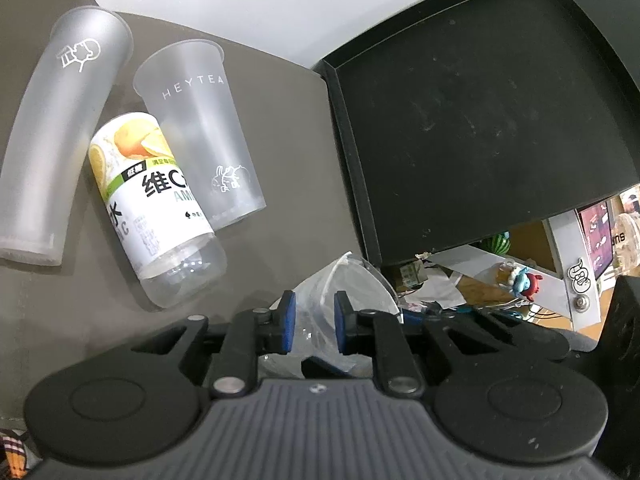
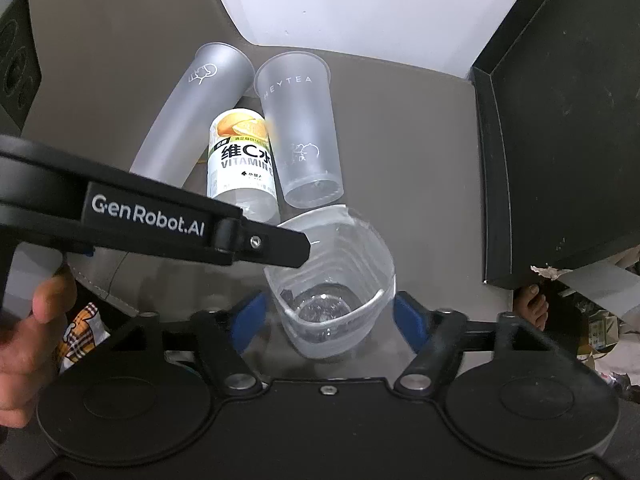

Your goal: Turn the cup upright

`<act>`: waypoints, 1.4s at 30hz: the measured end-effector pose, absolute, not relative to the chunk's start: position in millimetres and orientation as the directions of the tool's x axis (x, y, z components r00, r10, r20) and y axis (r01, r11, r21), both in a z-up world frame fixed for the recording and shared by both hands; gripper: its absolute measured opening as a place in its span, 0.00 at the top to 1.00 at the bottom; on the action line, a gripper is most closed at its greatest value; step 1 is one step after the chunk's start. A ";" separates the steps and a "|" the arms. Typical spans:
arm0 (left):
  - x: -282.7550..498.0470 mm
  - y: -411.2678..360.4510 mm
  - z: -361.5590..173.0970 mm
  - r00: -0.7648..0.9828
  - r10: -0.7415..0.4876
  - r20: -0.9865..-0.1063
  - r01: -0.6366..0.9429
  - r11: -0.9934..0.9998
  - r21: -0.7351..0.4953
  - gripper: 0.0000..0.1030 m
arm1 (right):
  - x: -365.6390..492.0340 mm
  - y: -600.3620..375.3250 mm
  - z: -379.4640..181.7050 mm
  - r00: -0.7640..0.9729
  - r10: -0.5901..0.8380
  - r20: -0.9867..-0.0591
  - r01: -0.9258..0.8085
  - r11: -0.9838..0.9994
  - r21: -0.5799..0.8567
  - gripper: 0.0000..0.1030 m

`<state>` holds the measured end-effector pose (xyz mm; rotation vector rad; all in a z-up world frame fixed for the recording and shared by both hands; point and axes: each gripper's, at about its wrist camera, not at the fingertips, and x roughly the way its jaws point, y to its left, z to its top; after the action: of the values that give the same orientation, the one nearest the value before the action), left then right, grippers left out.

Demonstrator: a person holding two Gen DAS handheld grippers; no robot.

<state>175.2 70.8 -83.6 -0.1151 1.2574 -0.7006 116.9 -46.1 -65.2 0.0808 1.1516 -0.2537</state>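
Grey table (image 2: 420,168) under a white wall, with a black tray (image 2: 560,128) on the right. Far back, two frosted cups: a tall one (image 2: 192,120) on the left and a HEYTEA cup (image 2: 300,132) beside it. Between them, a vitamin drink bottle (image 2: 240,160). Near the front, a clear cup (image 2: 336,280), mouth turned up toward the right wrist camera. Left gripper (image 1: 315,322) pinching the rim of that cup between blue pads, closed tight on the thin wall. Right gripper (image 2: 328,320) spread wide, one blue pad on each side of the cup, not pressing on it. Bare hand (image 2: 24,340) at the near left edge.
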 end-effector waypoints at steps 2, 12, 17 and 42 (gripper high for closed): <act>175.1 70.0 -82.8 0.130 -0.537 -0.833 0.419 0.792 -0.445 0.80 | 114.8 -46.4 -62.5 0.390 -0.157 -0.907 0.245 0.968 -0.062 0.20; 167.9 64.9 -69.3 0.178 -0.494 -0.851 0.431 0.816 -0.384 0.56 | 99.5 -59.9 -50.0 0.417 -0.121 -0.901 0.295 0.955 0.008 0.14; 158.8 68.0 -52.8 0.225 -0.472 -0.853 0.446 0.828 -0.340 0.45 | 90.2 -64.4 -43.8 0.436 -0.115 -0.893 0.312 0.950 0.029 0.12; 101.4 88.2 7.1 0.395 -0.330 -0.857 0.511 0.854 -0.094 0.12 | 39.2 -85.4 -13.5 0.553 -0.022 -0.833 0.389 0.891 0.235 0.07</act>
<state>101.4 88.2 7.1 0.1966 1.0361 -0.5376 39.2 -85.4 -13.5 0.4215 0.9610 -0.2519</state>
